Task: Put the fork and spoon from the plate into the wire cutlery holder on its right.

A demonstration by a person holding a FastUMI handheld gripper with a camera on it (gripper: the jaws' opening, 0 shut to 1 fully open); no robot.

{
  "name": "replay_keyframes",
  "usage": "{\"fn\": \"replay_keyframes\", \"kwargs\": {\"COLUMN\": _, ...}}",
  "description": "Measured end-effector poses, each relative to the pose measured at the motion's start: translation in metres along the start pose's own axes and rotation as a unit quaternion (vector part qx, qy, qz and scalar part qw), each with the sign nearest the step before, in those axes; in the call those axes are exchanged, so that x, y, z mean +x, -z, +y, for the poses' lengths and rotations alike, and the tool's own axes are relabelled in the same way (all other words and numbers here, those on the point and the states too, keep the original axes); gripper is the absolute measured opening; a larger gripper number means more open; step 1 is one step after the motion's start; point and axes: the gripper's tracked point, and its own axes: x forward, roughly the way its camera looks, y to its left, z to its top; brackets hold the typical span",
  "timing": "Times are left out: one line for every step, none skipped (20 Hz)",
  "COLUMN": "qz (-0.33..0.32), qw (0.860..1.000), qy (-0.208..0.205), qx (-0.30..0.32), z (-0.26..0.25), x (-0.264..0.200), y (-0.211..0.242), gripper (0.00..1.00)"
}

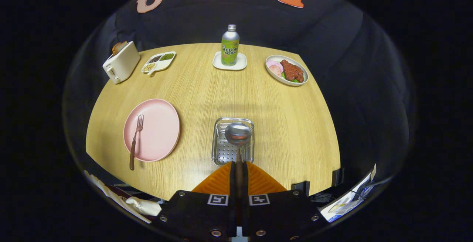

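My gripper (239, 165) is shut on the spoon's handle. The spoon (238, 134) points forward from the fingers, its metal bowl hanging over the wire cutlery holder (220, 153), a shiny perforated metal tray just ahead of the fingers. To the left of the holder lies the pink plate (157, 129). The fork (135, 140), with a brown handle, rests on the plate's left side, its handle sticking out over the rim toward me.
Across the wooden table (288, 123) stand a white toaster (121, 62), a divided dish of seeds (159, 62), a soda bottle (230, 46) on a white coaster, and a bowl of food (287, 70). Cloth and papers lie below the table's near edge.
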Motion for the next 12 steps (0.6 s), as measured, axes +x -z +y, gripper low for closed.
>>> {"fn": "replay_keyframes", "kwargs": {"qz": 0.013, "qw": 1.000, "qy": -0.001, "qx": -0.004, "z": -0.001, "x": 0.004, "y": 0.001, "gripper": 0.06}}
{"fn": "replay_keyframes", "kwargs": {"qz": 0.024, "qw": 1.000, "qy": -0.001, "qx": -0.009, "z": -0.002, "x": 0.009, "y": 0.002, "gripper": 0.06}}
{"fn": "replay_keyframes", "kwargs": {"qz": 0.036, "qw": 0.999, "qy": -0.002, "qx": -0.015, "z": -0.001, "x": 0.012, "y": 0.002, "gripper": 0.06}}
{"fn": "replay_keyframes", "kwargs": {"qz": 0.050, "qw": 0.999, "qy": -0.002, "qx": -0.021, "z": -0.002, "x": 0.015, "y": 0.004, "gripper": 0.06}}
{"fn": "replay_keyframes", "kwargs": {"qz": 0.062, "qw": 0.998, "qy": -0.002, "qx": -0.024, "z": -0.003, "x": 0.017, "y": 0.005, "gripper": 0.06}}
{"fn": "replay_keyframes", "kwargs": {"qz": 0.069, "qw": 0.997, "qy": -0.004, "qx": -0.026, "z": -0.002, "x": 0.021, "y": 0.003, "gripper": 0.06}}
{"fn": "replay_keyframes", "kwargs": {"qz": 0.075, "qw": 0.997, "qy": -0.006, "qx": -0.028, "z": -0.001, "x": 0.023, "y": 0.002, "gripper": 0.06}}
{"fn": "replay_keyframes", "kwargs": {"qz": 0.081, "qw": 0.996, "qy": -0.006, "qx": -0.031, "z": 0.000, "x": 0.025, "y": 0.001, "gripper": 0.06}}
{"fn": "replay_keyframes", "kwargs": {"qz": 0.085, "qw": 0.996, "qy": -0.005, "qx": -0.034, "z": 0.000, "x": 0.028, "y": -0.001, "gripper": 0.06}}
{"fn": "replay_keyframes", "kwargs": {"qz": 0.090, "qw": 0.995, "qy": -0.005, "qx": -0.036, "z": 0.001, "x": 0.030, "y": -0.002, "gripper": 0.06}}
{"fn": "replay_keyframes", "kwargs": {"qz": 0.095, "qw": 0.995, "qy": -0.006, "qx": -0.036, "z": 0.002, "x": 0.032, "y": -0.002, "gripper": 0.06}}
{"fn": "replay_keyframes", "kwargs": {"qz": 0.095, "qw": 0.995, "qy": -0.007, "qx": -0.034, "z": 0.003, "x": 0.032, "y": -0.005, "gripper": 0.06}}
